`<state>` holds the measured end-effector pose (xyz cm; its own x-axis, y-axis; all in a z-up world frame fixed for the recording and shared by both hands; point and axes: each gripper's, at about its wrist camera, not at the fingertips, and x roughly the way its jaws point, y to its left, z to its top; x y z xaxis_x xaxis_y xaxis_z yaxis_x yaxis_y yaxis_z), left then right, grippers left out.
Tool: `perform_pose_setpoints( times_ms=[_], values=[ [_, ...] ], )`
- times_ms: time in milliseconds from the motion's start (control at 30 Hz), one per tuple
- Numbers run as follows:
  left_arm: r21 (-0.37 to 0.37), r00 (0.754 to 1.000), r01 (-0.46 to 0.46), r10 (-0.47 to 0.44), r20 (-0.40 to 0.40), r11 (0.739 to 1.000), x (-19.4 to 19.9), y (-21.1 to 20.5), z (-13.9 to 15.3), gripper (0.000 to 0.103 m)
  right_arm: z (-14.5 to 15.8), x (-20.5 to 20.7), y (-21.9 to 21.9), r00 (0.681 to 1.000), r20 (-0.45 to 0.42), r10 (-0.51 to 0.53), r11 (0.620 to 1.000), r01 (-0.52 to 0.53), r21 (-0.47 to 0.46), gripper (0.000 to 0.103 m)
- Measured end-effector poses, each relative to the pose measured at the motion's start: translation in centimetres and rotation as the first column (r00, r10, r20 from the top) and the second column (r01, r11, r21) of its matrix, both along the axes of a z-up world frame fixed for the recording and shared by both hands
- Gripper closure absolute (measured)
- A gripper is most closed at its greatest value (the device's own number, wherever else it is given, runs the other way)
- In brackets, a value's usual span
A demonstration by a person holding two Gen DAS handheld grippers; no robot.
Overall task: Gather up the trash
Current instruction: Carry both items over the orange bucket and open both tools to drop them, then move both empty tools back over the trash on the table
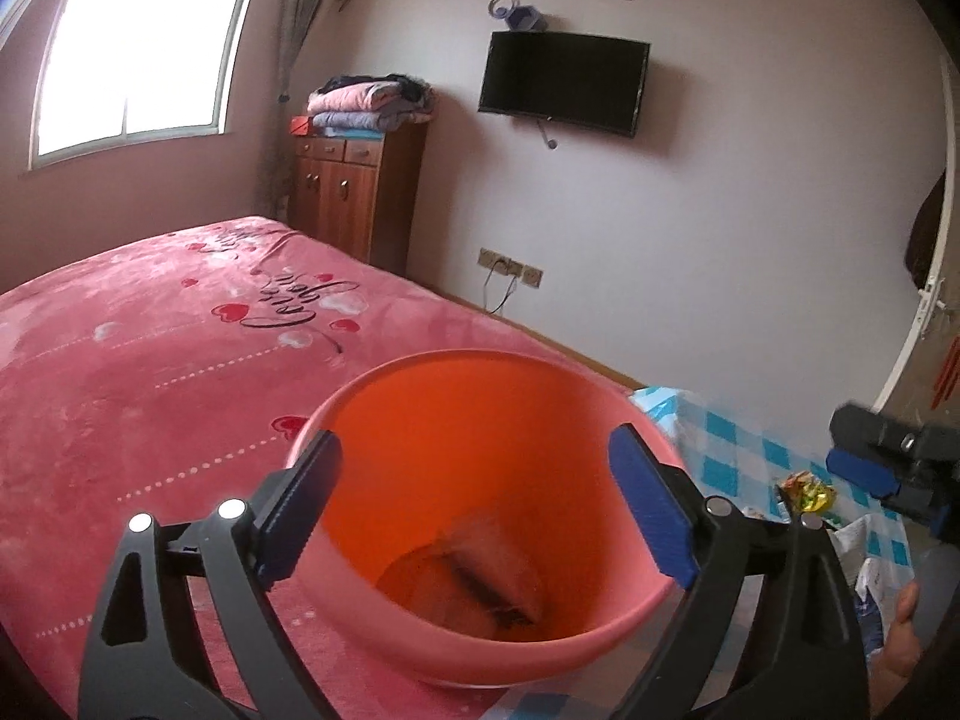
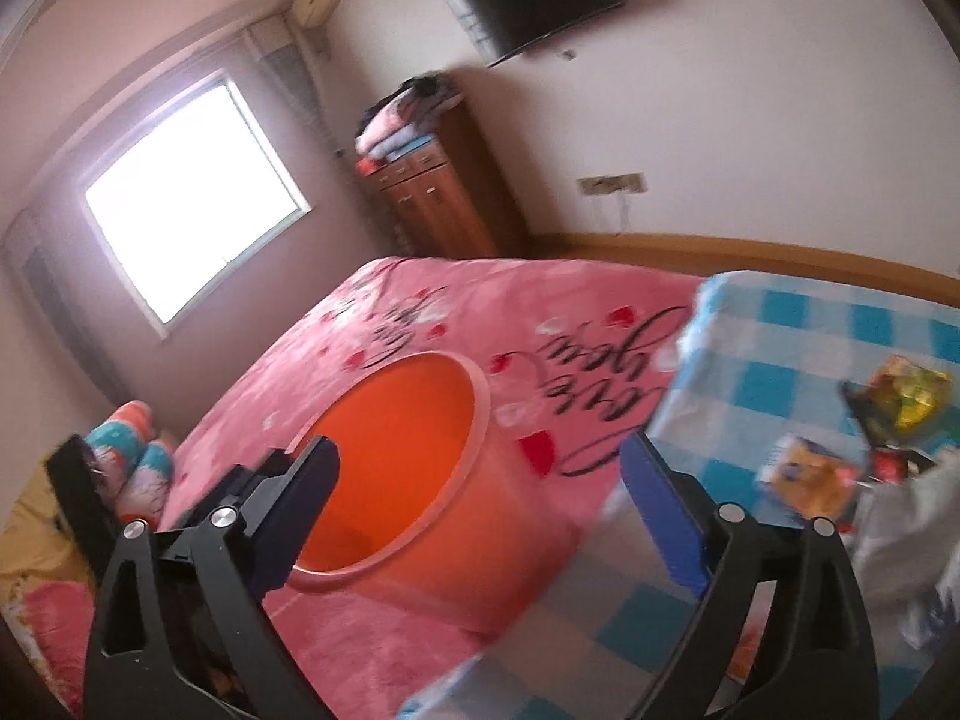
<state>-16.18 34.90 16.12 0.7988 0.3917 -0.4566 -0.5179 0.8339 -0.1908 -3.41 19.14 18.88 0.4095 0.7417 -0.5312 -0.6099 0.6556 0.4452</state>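
Both grippers, left (image 1: 474,504) and right (image 2: 480,516), are spread wide with nothing held. One scrap's already in the bin (image 1: 480,654) on the bed (image 1: 150,372); wrappers (image 2: 900,402) are left on the checked cloth (image 2: 780,384). The bin could get tipped if knocked.

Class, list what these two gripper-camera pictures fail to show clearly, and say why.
- Item in the orange plastic bin, left view: motion-blurred brownish shape, unidentifiable.
- Crumpled gold foil wrapper and trash beside it on the blue checked tablecloth, right view: blurred; labels unreadable.
- Bin's bottom, right view: hidden by its wall.
- Right gripper, left view: fingertips cut off.
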Motion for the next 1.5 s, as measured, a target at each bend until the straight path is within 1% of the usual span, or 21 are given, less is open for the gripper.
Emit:
perform_pose_setpoints(
  times_ms=[100,200,267,300,367,400,500,533,633,733,867,933,1000,1067,1100,1200,1267,1367,1400,1500],
  values=[
    [-0.003,0.999,0.044,-0.044,0.024,0.999,-0.2,-1.1,0.4,0.012,-1.0,-0.5,-2.0,0.999,0.032,-0.041,0.999,0.041,-0.003,0.009],
    [0.023,0.994,0.099,-0.100,0.049,0.995,-0.2,-2.7,0.7,0.012,-1.7,-1.6,-4.9,0.994,0.089,-0.061,0.997,0.057,0.056,0.009],
    [0.039,0.987,0.139,-0.142,0.076,0.990,-0.2,-3.9,0.9,0.012,-2.0,-2.4,-7.0,0.985,0.138,-0.105,0.991,0.092,0.102,0.007],
    [0.022,0.975,0.190,-0.192,0.116,0.981,-0.3,-4.6,1.0,0.012,-2.2,-2.9,-8.3,0.977,0.161,-0.141,0.984,0.121,0.132,0.006],
    [-0.015,0.960,0.224,-0.218,0.173,0.974,-0.5,-5.3,0.8,0.012,-2.3,-3.5,-10.3,0.967,0.170,-0.191,0.971,0.160,0.177,0.006],
    [-0.017,0.951,0.241,-0.233,0.201,0.970,-0.7,-5.9,0.8,0.012,-2.3,-3.8,-11.3,0.962,0.165,-0.217,0.965,0.186,0.184,0.006],
    [0.051,0.938,0.292,-0.296,0.181,0.955,-0.4,-8.6,0.8,0.012,-2.7,-4.4,-14.0,0.957,0.140,-0.255,0.955,0.227,0.189,0.006],
    [0.057,0.934,0.302,-0.308,0.182,0.951,-0.3,-9.1,0.6,0.012,-2.7,-4.6,-14.8,0.952,0.144,-0.271,0.953,0.244,0.182,0.006],
    [0.039,0.918,0.348,-0.349,0.189,0.937,-0.2,-10.7,0.1,0.012,-2.4,-6.3,-17.1,0.930,0.208,-0.303,0.949,0.274,0.154,0.006],
    [0.043,0.909,0.379,-0.381,0.168,0.924,0.0,-12.4,-0.5,0.012,-2.4,-8.0,-18.7,0.908,0.261,-0.327,0.945,0.311,0.104,0.006],
    [0.015,0.886,0.447,-0.445,0.133,0.894,0.7,-14.5,-1.5,0.012,-3.1,-9.4,-21.2,0.898,0.240,-0.370,0.929,0.361,0.080,0.006],
    [0.016,0.878,0.467,-0.466,0.111,0.884,0.8,-15.4,-2.2,0.012,-3.6,-10.0,-22.6,0.891,0.214,-0.400,0.916,0.395,0.066,0.006],
    [-0.014,0.851,0.520,-0.516,0.095,0.854,1.2,-16.3,-3.1,0.012,-4.1,-10.5,-23.9,0.885,0.187,-0.427,0.904,0.423,0.061,0.006],
    [-0.028,0.840,0.540,-0.537,0.075,0.841,1.4,-17.2,-3.8,0.012,-4.6,-10.7,-24.8,0.879,0.155,-0.452,0.892,0.450,0.050,0.006],
    [-0.027,0.832,0.554,-0.551,0.059,0.832,1.5,-17.8,-4.4,0.012,-4.9,-10.9,-25.4,0.874,0.135,-0.467,0.884,0.466,0.039,0.006],
    [-0.008,0.816,0.577,-0.577,0.015,0.816,1.7,-19.3,-5.4,0.012,-5.9,-11.3,-27.0,0.854,0.082,-0.513,0.858,0.512,0.028,0.006],
    [-0.002,0.804,0.594,-0.594,-0.007,0.804,1.6,-20.1,-6.0,0.012,-6.4,-11.6,-28.0,0.846,0.050,-0.531,0.847,0.530,0.036,0.006],
    [0.009,0.794,0.606,-0.605,-0.052,0.795,1.4,-21.3,-7.0,0.012,-6.6,-12.2,-28.5,0.836,0.078,-0.544,0.838,0.545,0.009,0.006],
    [0.002,0.785,0.617,-0.615,-0.067,0.787,1.4,-21.7,-7.6,0.012,-6.5,-12.4,-28.6,0.834,0.092,-0.544,0.837,0.547,-0.005,0.006],
    [-0.025,0.770,0.632,-0.631,-0.099,0.775,1.3,-22.4,-8.4,0.012,-6.9,-12.9,-29.0,0.835,0.107,-0.540,0.838,0.545,-0.024,0.006]
  ],
)
